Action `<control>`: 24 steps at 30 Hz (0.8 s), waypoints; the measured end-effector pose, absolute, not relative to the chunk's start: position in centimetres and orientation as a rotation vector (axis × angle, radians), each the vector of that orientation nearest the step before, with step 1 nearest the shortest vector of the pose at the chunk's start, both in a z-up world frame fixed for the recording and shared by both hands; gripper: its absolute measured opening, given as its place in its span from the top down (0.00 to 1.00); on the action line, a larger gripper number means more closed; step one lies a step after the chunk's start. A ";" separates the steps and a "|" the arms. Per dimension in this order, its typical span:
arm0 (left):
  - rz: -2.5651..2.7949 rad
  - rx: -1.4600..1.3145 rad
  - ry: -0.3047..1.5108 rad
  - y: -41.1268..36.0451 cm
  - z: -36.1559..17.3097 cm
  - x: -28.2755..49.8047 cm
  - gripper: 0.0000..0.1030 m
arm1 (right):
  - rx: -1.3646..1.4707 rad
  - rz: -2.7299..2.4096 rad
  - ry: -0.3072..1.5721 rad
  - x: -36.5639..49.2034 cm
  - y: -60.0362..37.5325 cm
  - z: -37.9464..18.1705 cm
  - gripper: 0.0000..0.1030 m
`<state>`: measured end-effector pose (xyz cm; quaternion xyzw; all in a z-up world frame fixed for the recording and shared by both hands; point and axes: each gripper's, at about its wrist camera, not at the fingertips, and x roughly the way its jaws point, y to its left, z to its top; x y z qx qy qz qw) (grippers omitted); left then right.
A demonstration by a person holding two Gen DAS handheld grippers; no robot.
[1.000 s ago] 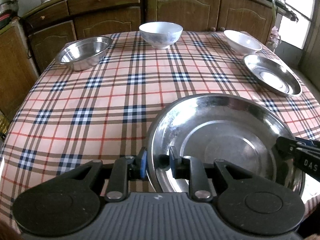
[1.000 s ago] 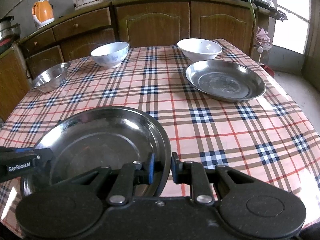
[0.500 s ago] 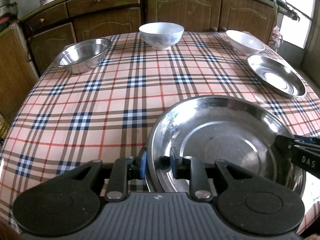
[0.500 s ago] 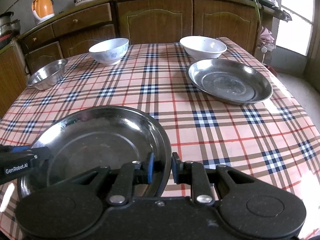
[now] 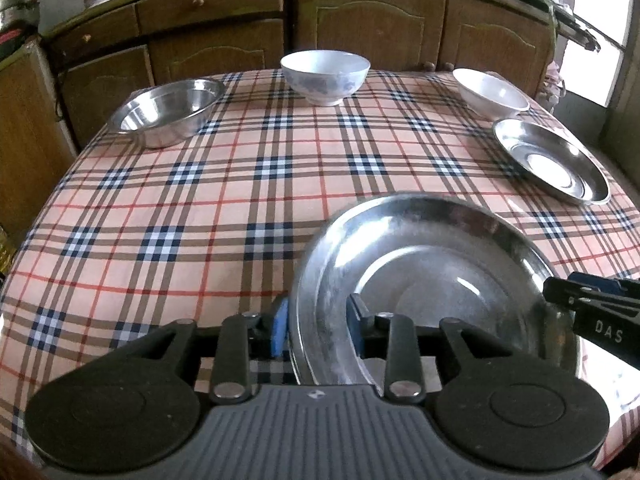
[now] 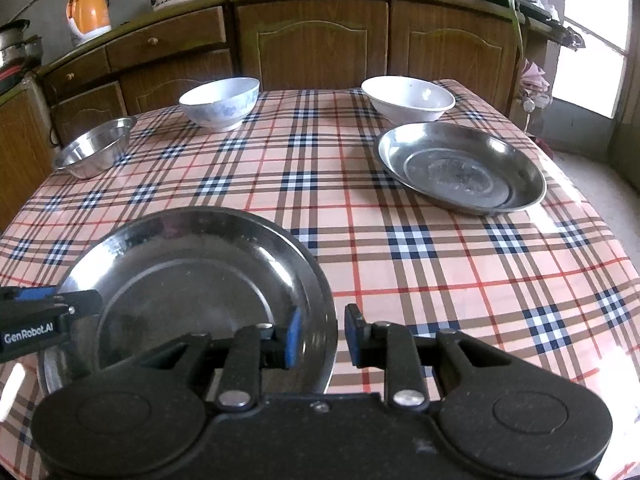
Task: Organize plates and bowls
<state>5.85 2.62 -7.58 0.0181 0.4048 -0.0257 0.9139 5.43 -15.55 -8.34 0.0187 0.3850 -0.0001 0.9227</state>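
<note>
A large steel plate [image 5: 432, 280] lies near the front edge of the table [image 5: 200, 216], which wears a pink plaid cloth, and you have a gripper at each side of it. Your left gripper [image 5: 318, 326] straddles the plate's left rim, its blue pads clear of the metal on both sides as the jaws open. Your right gripper [image 6: 320, 334] does the same at the right rim, jaws opening with the rim between them and daylight at each pad. Neither tong presses the plate.

A second steel plate [image 6: 460, 168] sits toward the table's right edge, with a plain white bowl [image 6: 408, 98] just beyond it near the far right corner. A white bowl with a blue pattern [image 6: 220, 102] stands at the middle of the far edge, and a steel bowl [image 6: 96, 152] rests near the far left corner. Wooden cabinets [image 6: 320, 48] run behind the table; an orange kettle [image 6: 88, 12] stands on the counter at left.
</note>
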 end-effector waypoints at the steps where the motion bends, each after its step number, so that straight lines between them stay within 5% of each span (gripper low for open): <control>1: -0.053 0.034 0.831 2.7 -7.5 5.8 0.69 | 0.040 -0.002 0.789 5.4 -15.6 -8.3 0.70; 24: -0.086 -0.045 0.767 1.9 -2.1 4.5 0.39 | 0.081 -0.031 0.647 3.2 -17.9 -2.6 0.46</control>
